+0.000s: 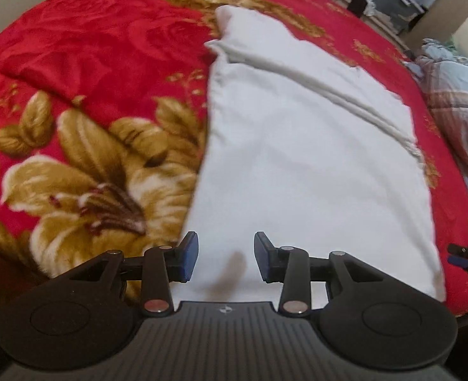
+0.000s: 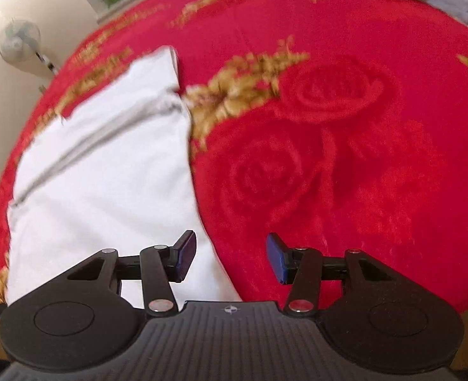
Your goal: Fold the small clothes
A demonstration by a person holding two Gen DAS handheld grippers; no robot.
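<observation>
Lying flat on the red floral plush blanket, the folded white cotton garment sits below the left gripper and right gripper, both spread and empty.

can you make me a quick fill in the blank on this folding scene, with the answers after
1. The garment lying on the blanket is ____ in colour.
2. The blanket's background colour is ____.
3. Both the left hand-held gripper and the right hand-held gripper have their jaws ____, holding nothing.
4. In the right wrist view, a standing ____ shows by the wall at upper left.

Answers: white; red; open; fan
</observation>
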